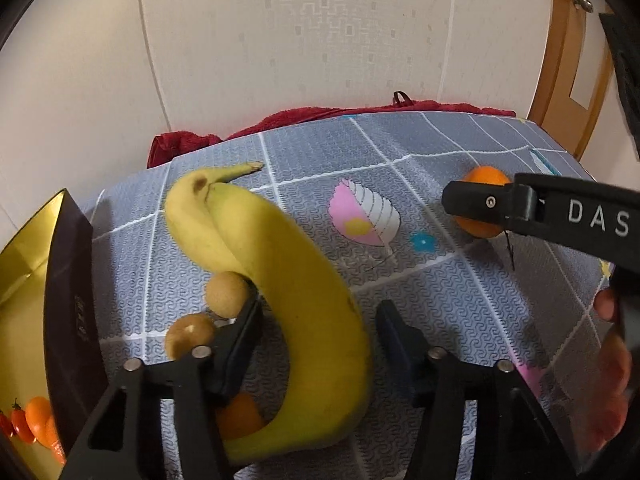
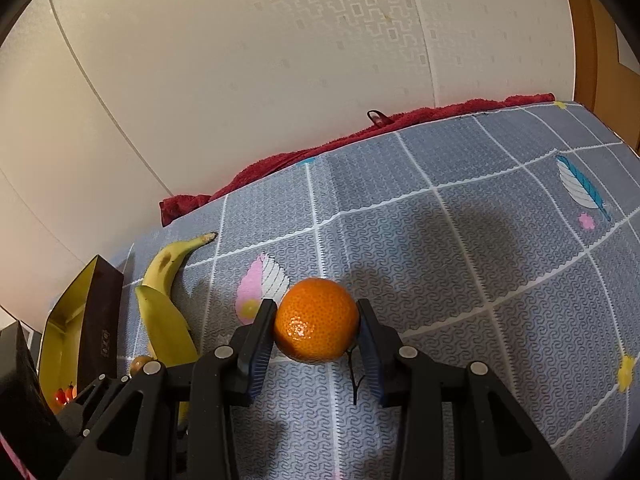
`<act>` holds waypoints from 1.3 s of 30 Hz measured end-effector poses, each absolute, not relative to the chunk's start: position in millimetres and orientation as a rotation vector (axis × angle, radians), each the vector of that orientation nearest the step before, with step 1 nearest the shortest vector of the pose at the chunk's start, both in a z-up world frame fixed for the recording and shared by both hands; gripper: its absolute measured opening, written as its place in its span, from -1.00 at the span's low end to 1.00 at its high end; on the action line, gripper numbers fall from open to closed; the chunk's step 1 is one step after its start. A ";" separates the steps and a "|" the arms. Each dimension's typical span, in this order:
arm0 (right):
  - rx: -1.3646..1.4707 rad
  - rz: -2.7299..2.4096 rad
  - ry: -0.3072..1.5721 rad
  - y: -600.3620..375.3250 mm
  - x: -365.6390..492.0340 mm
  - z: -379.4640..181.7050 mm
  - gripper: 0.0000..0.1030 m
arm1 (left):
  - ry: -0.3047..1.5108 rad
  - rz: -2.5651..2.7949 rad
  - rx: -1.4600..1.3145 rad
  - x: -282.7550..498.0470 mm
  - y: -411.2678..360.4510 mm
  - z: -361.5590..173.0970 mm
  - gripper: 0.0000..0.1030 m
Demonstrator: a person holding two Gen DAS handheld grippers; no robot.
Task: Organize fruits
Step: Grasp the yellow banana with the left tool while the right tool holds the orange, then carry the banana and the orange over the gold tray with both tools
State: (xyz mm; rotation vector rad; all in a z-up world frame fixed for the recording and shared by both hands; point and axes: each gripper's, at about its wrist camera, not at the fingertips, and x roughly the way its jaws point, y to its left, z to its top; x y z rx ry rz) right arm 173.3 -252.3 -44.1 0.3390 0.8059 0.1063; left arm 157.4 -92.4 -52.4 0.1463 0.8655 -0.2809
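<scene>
Sitting between the right gripper's (image 2: 316, 328) ribbed blue pads, a round orange (image 2: 317, 319) w/ pebbly, glossy peel is resting on the mat (image 2: 480, 240); both pads are touching or just about touching its sides, jaws narrowed to the fruit's width. A thin dark stem (image 2: 354, 376) is trailing from it toward 6 o'clock. The mat is showing a grey-blue textured surface w/ white grid lines plus printed feathers and flowers, and a red terry towel (image 2: 280, 164) is bunching along its far edge at 12 o'clock.

The left gripper (image 1: 318, 332) is standing wide open, jaws straddling a smooth, curved yellow banana (image 1: 304, 304) w/o gripping it; the left pad is near the peel, the right pad clearly apart. A second banana (image 1: 192, 216) is lying against it at 10 o'clock, stem pointing to 1 o'clock. Two small tan, matte round fruits (image 1: 226, 294) are sitting beside the left finger, and another orange fruit (image 1: 238, 416) is peeking out under it.

At 9 o'clock a dark box (image 1: 68, 304) w/ a shiny gold lining is holding small red cherry tomatoes (image 1: 18, 424) and orange fruits (image 1: 38, 414). From the left view the right gripper's arm is crossing in front of the orange at 3 o'clock, w/ a person's fingers (image 1: 606, 304) visible by the edge.
</scene>
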 end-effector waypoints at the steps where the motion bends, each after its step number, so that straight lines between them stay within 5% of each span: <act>1: 0.340 0.106 0.806 -252.9 173.2 -43.9 -0.22 | 0.860 -0.286 0.152 156.4 -94.4 -52.8 0.18; 4: 0.341 0.103 0.802 -255.1 172.4 -43.2 -0.22 | 0.854 -0.309 0.142 154.9 -96.4 -52.0 -0.12; 21: 0.385 0.109 0.736 -255.5 157.5 -29.3 -0.23 | 0.708 -0.431 -0.111 129.7 -64.2 -1.2 -0.14; 39: 0.291 0.328 0.644 -157.2 145.6 2.9 -0.23 | 0.531 -0.341 -0.289 116.2 59.5 44.4 -0.14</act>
